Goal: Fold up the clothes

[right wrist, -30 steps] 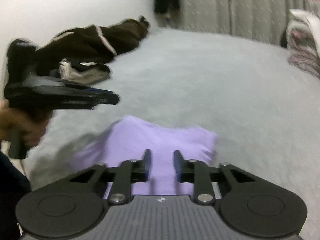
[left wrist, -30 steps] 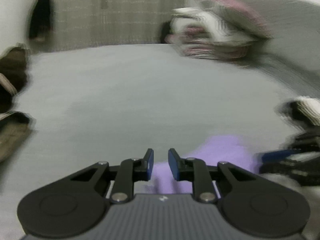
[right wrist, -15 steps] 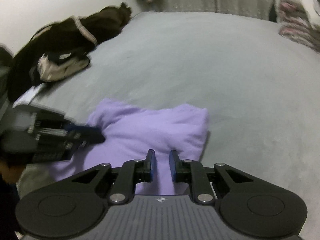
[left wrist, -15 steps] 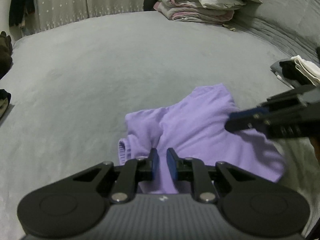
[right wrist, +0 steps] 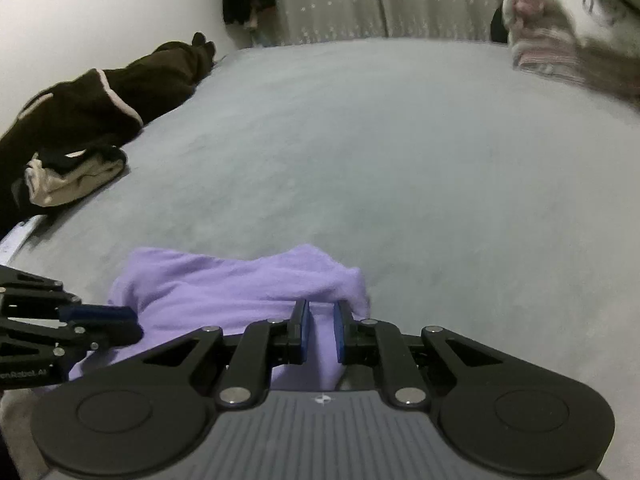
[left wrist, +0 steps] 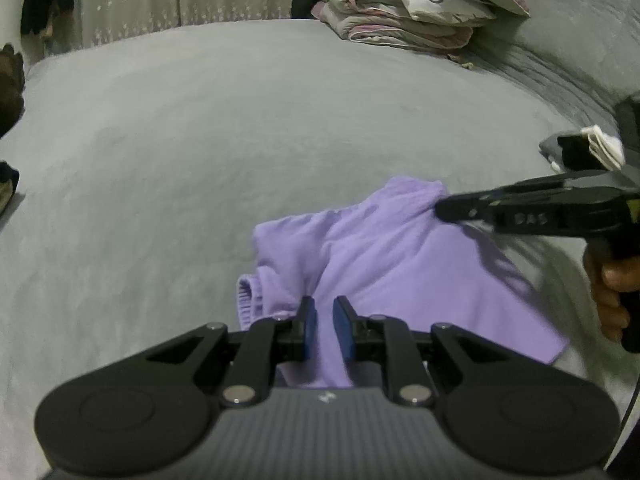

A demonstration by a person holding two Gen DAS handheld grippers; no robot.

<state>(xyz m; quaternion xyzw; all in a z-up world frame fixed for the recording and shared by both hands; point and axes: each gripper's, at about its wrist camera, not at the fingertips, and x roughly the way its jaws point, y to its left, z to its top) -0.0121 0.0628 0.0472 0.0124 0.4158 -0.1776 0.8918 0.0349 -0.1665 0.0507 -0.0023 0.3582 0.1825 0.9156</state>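
Soft, limp lilac knit garment (left wrist: 400,264) near bed's (left wrist: 240,128) front edge; left gripper (left wrist: 324,328) and right gripper (right wrist: 320,330) each pinch a fold—regrip at hems.

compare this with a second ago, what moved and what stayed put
Both grippers came down closer to the purple garment. The left gripper and right gripper have each narrowed around a fold of its cloth. The garment lies bunched on the grey bed as before; the folded bedding and brown clothes are unmoved.

two wrist views, close, angled down, sharing purple garment (left wrist: 400,264)
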